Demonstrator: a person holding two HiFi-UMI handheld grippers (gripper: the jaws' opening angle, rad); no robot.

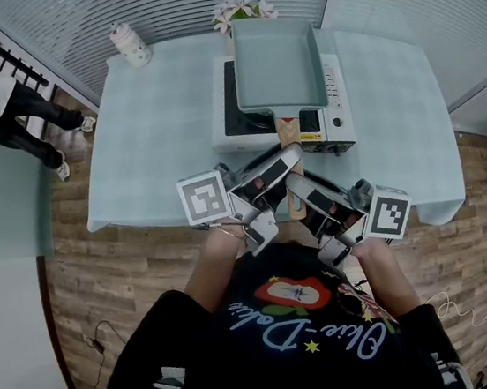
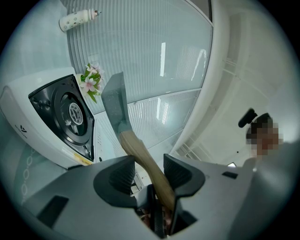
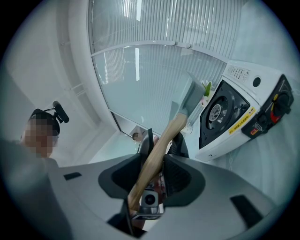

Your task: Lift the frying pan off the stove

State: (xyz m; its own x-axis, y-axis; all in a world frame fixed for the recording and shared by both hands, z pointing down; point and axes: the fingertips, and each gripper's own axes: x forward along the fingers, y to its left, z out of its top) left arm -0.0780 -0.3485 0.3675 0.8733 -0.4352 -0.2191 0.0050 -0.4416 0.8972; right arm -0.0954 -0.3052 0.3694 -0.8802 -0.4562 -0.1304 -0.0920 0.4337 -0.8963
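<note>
Our left gripper [image 1: 287, 161] and right gripper [image 1: 301, 189] both pinch the wooden handle [image 1: 288, 130], with the pan [image 1: 278, 62] over the stove [image 1: 339, 107], seemingly clear of it. We judge it stiff and front-heavy, so gripping nearer the pan steadies it.

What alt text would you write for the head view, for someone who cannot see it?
Seen from above, a person's left gripper and right gripper both clamp the wooden handle of a rectangular pale green frying pan, holding it over a white stove on a table. A bottle and flowers sit at the table's far edge.
</note>
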